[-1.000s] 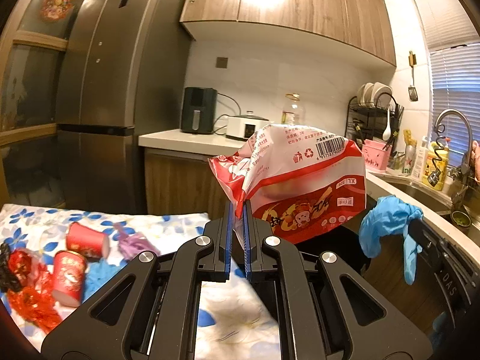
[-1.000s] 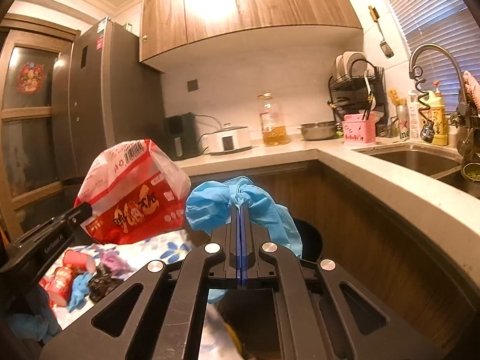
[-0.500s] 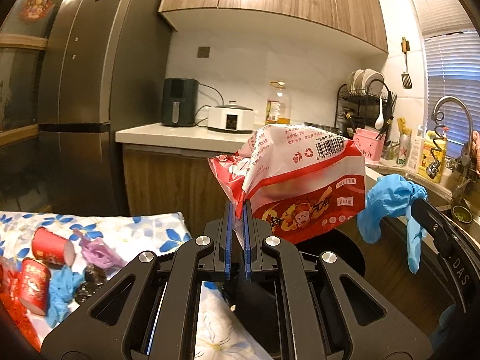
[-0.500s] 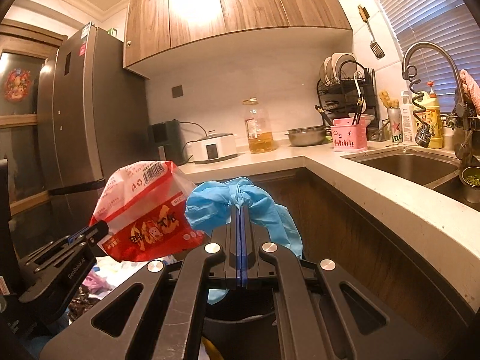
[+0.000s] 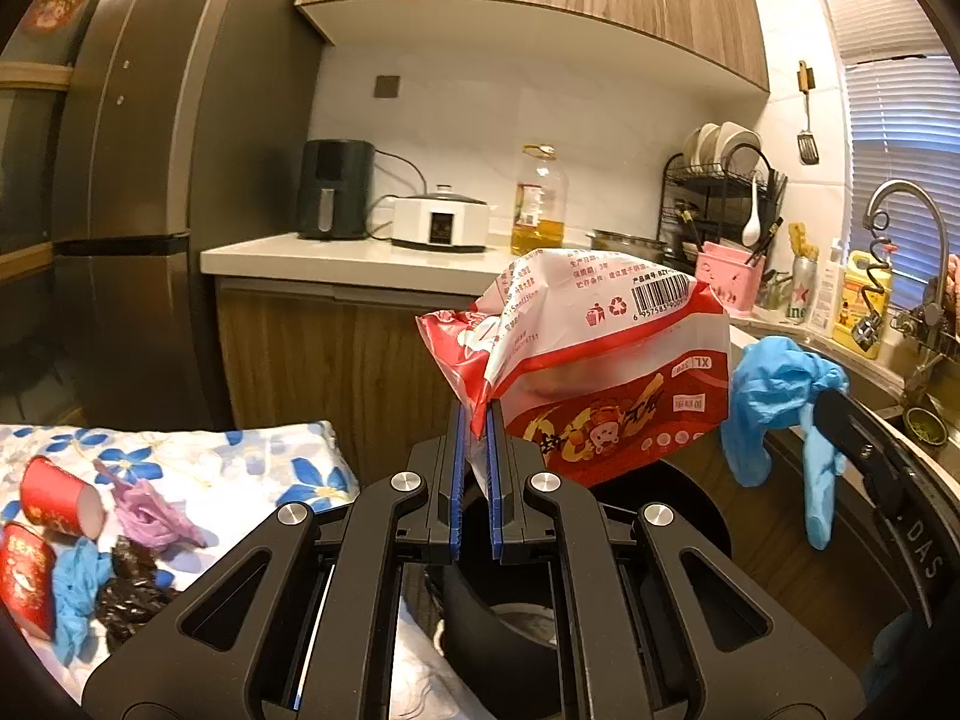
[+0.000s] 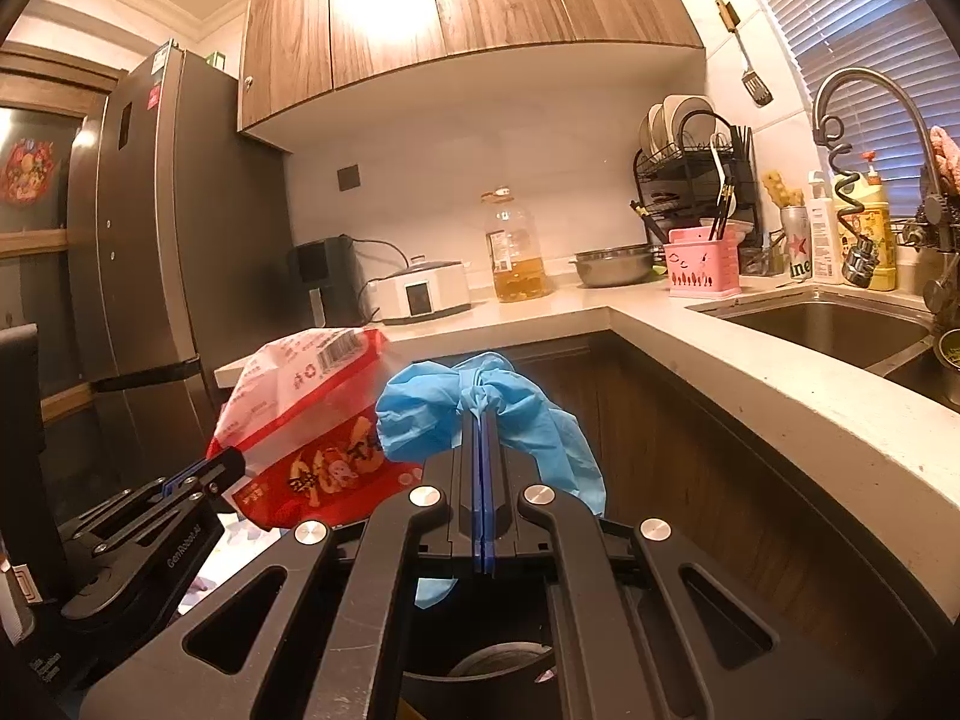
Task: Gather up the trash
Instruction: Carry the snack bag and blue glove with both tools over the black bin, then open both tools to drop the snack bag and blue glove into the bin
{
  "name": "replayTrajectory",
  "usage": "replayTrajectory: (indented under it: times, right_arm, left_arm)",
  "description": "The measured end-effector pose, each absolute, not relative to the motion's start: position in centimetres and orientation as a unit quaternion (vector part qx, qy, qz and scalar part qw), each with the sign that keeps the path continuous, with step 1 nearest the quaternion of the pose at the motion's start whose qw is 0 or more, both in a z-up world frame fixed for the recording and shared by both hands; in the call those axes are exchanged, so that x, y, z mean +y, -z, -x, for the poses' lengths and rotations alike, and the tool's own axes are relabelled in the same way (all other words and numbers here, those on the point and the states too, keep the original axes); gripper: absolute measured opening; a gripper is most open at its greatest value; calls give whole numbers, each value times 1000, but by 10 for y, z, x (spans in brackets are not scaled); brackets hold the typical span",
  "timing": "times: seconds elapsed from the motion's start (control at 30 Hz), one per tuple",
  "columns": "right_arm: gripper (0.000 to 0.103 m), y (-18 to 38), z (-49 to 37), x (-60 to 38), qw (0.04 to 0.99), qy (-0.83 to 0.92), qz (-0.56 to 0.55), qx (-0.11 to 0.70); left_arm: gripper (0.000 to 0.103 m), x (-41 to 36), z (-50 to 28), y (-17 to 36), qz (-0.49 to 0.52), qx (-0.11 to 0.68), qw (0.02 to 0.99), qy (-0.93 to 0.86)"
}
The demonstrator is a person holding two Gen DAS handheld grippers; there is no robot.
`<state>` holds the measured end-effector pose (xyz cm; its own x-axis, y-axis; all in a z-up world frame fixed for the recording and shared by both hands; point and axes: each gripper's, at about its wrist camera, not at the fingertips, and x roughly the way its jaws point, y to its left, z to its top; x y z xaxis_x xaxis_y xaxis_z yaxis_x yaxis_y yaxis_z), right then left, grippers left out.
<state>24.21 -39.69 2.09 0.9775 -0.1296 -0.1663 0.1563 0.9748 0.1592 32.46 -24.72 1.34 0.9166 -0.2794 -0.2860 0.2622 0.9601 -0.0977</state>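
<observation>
My left gripper [image 5: 475,420] is shut on the edge of a red and white snack bag [image 5: 600,360], which hangs in the air over a black trash bin [image 5: 678,498]. My right gripper [image 6: 482,420] is shut on a crumpled blue glove [image 6: 432,414], also held above the bin's opening [image 6: 504,660]. In the right wrist view the snack bag [image 6: 312,414] and the left gripper [image 6: 231,463] appear at left. The glove [image 5: 774,396] dangles at right in the left wrist view.
A table with a floral cloth [image 5: 252,456] at left carries red paper cups [image 5: 57,498], a purple wad [image 5: 150,510], a blue glove [image 5: 75,594] and dark wrappers [image 5: 129,594]. A countertop [image 6: 720,354] with sink [image 6: 828,324], oil bottle [image 6: 516,252] and dish rack [image 6: 696,180] runs right. A fridge [image 5: 150,180] stands left.
Both grippers have moved right, away from the table and toward the bin, carrying the bag and the glove. The table trash has slid toward the left edge of the left wrist view.
</observation>
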Motion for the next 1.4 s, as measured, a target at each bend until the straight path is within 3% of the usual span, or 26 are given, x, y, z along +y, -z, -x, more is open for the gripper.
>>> replayTrajectory:
  times: [0.5, 0.7, 0.8, 0.87, 0.97, 1.27, 1.4]
  right_arm:
    - [1, -11, -263, -409, 989, 58, -93, 101]
    - [2, -5, -270, -412, 987, 55, -98, 115]
    - [4, -2, -273, -414, 986, 56, -100, 124]
    - [23, 0, -273, -414, 985, 57, -102, 128]
    - [38, 1, -270, -415, 984, 60, -105, 131]
    - [72, 3, -245, -407, 985, 59, -104, 128]
    - [79, 1, -229, -399, 985, 51, -105, 123]
  left_arm:
    - [7, -259, -344, 5, 20, 171, 972, 161]
    - [22, -263, -345, 10, 5, 172, 970, 175]
    - [39, -260, -345, 11, 8, 173, 970, 171]
    - [55, -256, -344, 11, 15, 170, 971, 170]
    - [73, -247, -340, 10, 21, 167, 973, 161]
    - [96, -215, -311, 1, 33, 152, 979, 134]
    - [97, -198, -292, -2, 37, 148, 981, 122]
